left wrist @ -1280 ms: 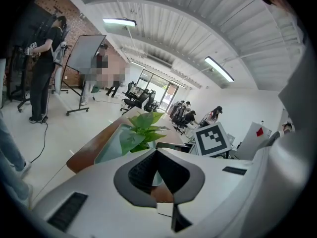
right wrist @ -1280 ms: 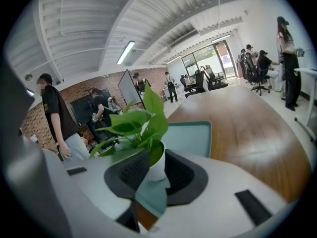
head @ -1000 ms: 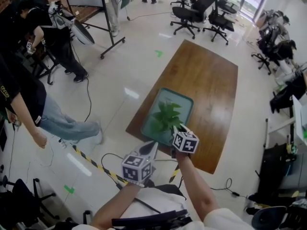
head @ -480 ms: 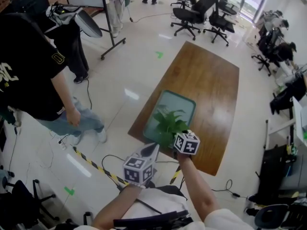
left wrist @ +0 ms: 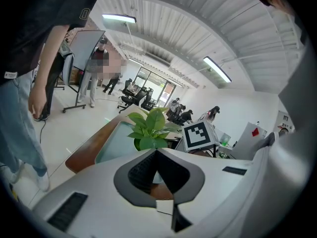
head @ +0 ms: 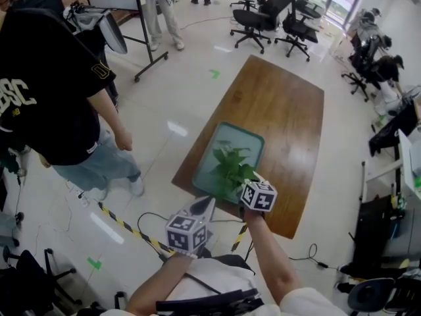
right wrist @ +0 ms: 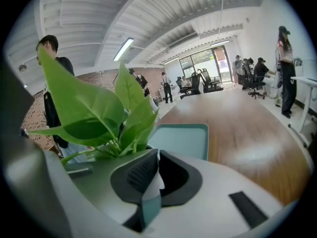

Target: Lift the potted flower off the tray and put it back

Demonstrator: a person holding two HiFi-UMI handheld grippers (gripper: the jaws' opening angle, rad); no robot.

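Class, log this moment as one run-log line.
right gripper: shut on potted flower | left gripper: shut, empty | tray: on table

One potted flower, one tray, one table, two grippers

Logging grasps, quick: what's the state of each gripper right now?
Left gripper: shut, nothing between its jaws.
Right gripper: shut on the pot.

Potted flower at teal tray's near end, wooden table; right tool against leaves; left tool off table.
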